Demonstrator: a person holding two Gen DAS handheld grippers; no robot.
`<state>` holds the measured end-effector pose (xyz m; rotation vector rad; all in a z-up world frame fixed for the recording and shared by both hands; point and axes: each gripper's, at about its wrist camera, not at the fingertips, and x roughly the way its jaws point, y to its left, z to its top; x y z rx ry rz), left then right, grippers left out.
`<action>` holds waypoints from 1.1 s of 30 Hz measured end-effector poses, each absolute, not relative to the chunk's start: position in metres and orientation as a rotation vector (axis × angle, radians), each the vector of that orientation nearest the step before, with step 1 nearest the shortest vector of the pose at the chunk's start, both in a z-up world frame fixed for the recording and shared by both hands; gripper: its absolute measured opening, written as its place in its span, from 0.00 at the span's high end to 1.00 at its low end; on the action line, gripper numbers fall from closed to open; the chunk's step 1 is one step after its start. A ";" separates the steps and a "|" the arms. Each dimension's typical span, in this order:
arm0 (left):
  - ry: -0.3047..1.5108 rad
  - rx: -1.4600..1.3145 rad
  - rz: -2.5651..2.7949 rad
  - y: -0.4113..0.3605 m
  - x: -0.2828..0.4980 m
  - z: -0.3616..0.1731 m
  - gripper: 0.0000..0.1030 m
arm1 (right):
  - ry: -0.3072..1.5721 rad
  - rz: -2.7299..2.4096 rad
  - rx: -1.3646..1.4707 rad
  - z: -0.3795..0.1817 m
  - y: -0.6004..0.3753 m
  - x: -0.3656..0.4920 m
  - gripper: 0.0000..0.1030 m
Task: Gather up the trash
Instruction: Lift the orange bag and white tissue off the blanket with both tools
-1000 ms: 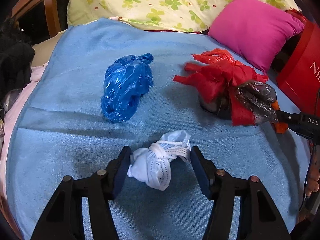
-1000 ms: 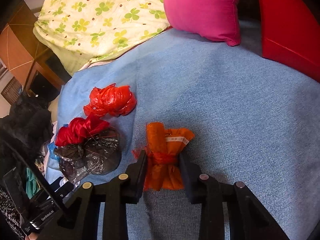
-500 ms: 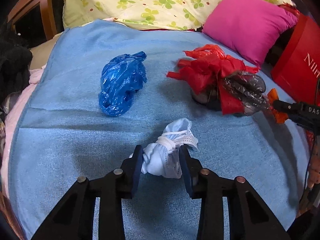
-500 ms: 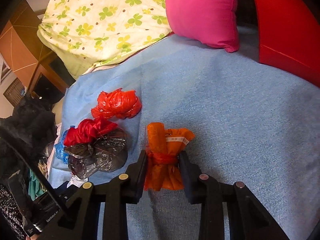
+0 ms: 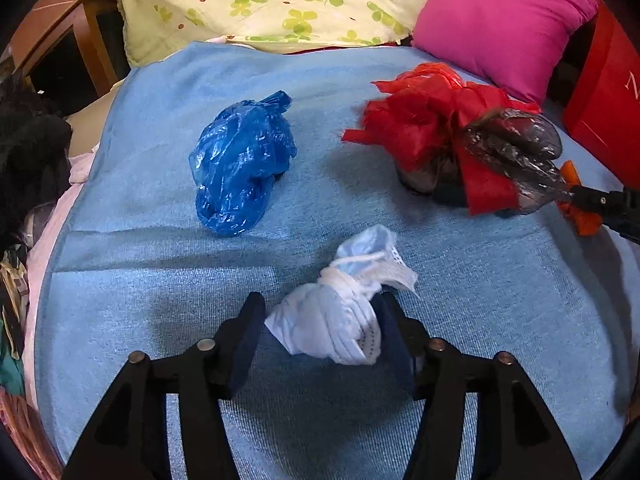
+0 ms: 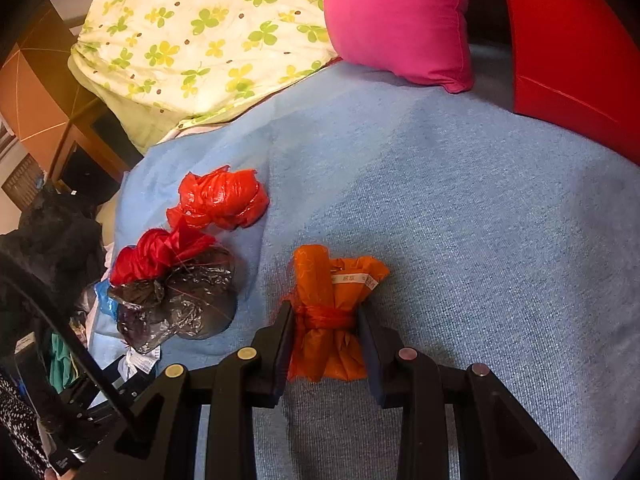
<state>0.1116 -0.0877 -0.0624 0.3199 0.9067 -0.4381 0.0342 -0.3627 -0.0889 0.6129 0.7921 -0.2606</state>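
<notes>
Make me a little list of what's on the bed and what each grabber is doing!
surface: blue blanket
left gripper: jaws just opened, white bundle between them, against one pad only
right gripper: shut on orange bundle
loose trash: blue bag, red bag, red and dark bag
behind: pink pillow, flowery pillow

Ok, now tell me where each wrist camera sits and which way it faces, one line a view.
Left wrist: on the left gripper, looking forward and down over the blue blanket at a white bundle between jaws that have just been opening; only its black fingers show.
Right wrist: on the right gripper, angled down at the orange bundle it clamps; its fingers show.
Shared: the red-and-black bag and pink cushion appear in both.
</notes>
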 end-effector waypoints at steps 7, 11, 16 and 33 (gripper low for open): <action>0.925 0.243 -0.461 -0.081 0.116 -0.066 0.50 | 0.788 -0.261 0.611 -0.088 -0.360 0.032 0.68; 0.934 0.231 -0.475 -0.078 0.112 -0.065 0.61 | 0.781 -0.264 0.609 -0.085 -0.361 0.029 0.68; 0.951 0.226 -0.484 -0.084 0.112 -0.063 0.68 | 0.760 -0.275 0.588 -0.078 -0.361 0.025 0.68; 0.898 0.208 -0.498 -0.093 0.084 -0.020 0.69 | 0.697 -0.273 0.529 -0.048 -0.351 0.010 0.68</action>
